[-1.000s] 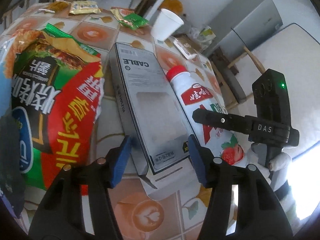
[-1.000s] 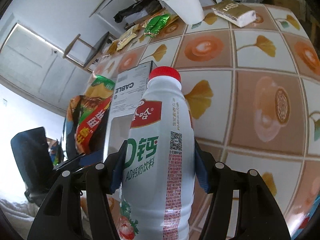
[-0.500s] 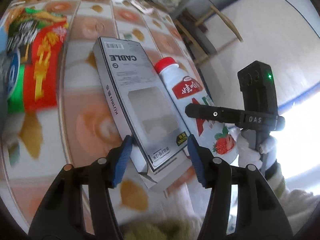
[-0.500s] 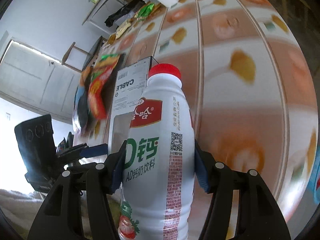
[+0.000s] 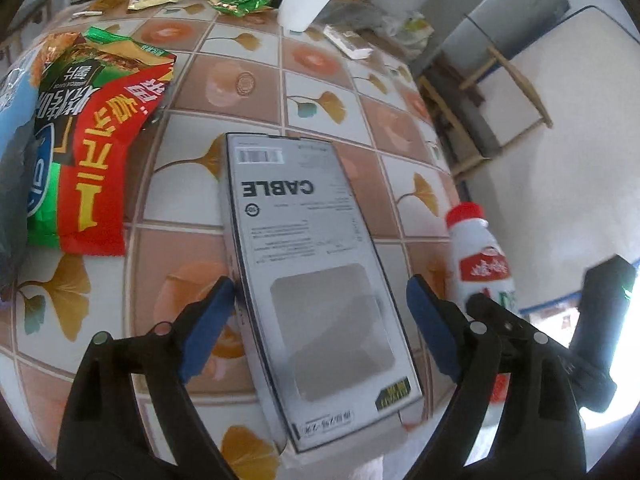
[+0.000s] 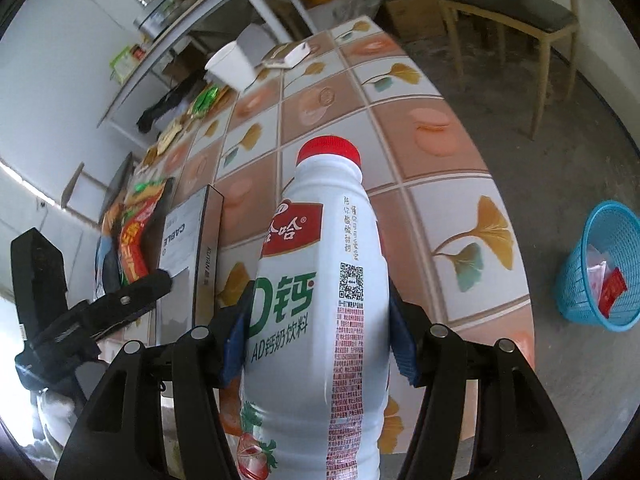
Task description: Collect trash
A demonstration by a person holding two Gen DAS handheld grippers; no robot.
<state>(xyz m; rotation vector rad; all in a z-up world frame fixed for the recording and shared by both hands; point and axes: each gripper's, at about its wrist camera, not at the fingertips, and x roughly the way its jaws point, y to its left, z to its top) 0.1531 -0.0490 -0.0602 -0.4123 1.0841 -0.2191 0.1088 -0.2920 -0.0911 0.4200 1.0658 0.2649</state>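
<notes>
- The white milk bottle (image 6: 320,300) with a red cap is squeezed tight between the blue pads of the right tool (image 6: 320,340), above the bench (image 6: 432,168).
- The grey cable box (image 5: 312,280) lies between the left tool's (image 5: 320,320) pads, which have just been opening and do not press it.
- A blue basket (image 6: 600,272) stands on the floor.

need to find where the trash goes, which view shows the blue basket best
The right wrist view. The blue basket stands on the floor beyond the table's edge at the right of the picture, with white and red scraps visible inside. The left wrist view does not show it at all; it looks across the table.
</notes>
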